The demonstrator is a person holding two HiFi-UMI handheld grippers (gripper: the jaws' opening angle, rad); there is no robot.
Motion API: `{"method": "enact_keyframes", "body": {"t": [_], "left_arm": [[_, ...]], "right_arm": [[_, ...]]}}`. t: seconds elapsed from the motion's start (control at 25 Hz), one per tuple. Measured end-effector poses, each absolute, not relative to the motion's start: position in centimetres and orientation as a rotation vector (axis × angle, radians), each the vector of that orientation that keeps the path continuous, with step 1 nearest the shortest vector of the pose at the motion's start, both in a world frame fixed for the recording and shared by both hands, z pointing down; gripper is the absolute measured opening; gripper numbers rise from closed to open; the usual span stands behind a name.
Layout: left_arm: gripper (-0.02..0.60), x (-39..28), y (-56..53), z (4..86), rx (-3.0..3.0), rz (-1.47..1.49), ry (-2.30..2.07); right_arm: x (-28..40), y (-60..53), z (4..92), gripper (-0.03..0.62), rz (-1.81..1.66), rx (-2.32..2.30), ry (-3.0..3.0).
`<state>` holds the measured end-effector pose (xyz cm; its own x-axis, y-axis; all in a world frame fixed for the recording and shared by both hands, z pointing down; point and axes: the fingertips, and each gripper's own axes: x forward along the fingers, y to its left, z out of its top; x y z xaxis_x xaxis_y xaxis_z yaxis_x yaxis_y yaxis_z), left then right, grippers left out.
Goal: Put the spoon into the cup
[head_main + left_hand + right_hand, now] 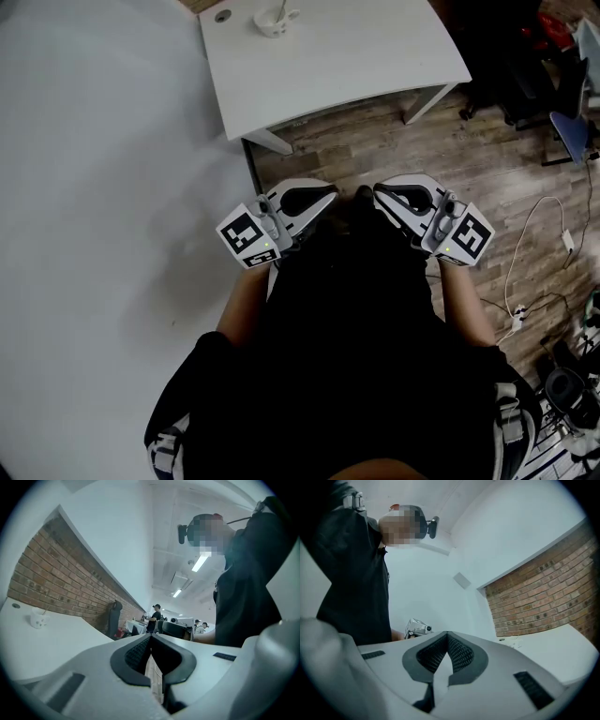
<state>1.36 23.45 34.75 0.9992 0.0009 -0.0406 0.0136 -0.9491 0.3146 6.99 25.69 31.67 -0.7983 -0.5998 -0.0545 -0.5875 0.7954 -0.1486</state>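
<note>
White table (pixel 356 56) stands ahead of me, well apart from both tools. Cup (pixel 273 22) sits near its left edge, and I judge the spoon (pixel 281 13) already leans inside it. Left gripper (pixel 330 194) and right gripper (pixel 380 192) hang close to my torso (pixel 356 356), tips facing each other, both closed tight on nothing. Risk: a careless reach could nudge the cup over that near edge or tip the spoon out. Open wood floor (pixel 375 141) lies between me and the table; cables (pixel 539 234) trail at right
</note>
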Motion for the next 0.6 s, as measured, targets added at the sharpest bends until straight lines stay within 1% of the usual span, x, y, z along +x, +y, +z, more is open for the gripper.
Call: {"method": "enact_keyframes", "body": {"t": [0.12, 0.28, 0.4, 0.6], "left_arm": [[0.015, -2.4, 24.7, 35.1, 2.835, -0.087, 0.005], [0.017, -6.2, 25.8, 36.3, 2.814, -0.103, -0.011], [0.015, -7.2, 26.8, 37.0, 2.807, -0.124, 0.008], [0.015, -6.6, 28.7, 35.6, 2.824, -0.188, 0.062]], "right_arm": [[3.4, 27.3, 32.0, 0.006, -0.192, -0.937, 2.919], [1.0, 29.4, 32.1, 0.005, -0.177, -0.968, 2.957], [-0.3, 30.7, 32.6, 0.005, -0.180, -0.993, 2.968], [-0.8, 32.3, 32.6, 0.005, -0.177, -1.002, 2.996]]}}
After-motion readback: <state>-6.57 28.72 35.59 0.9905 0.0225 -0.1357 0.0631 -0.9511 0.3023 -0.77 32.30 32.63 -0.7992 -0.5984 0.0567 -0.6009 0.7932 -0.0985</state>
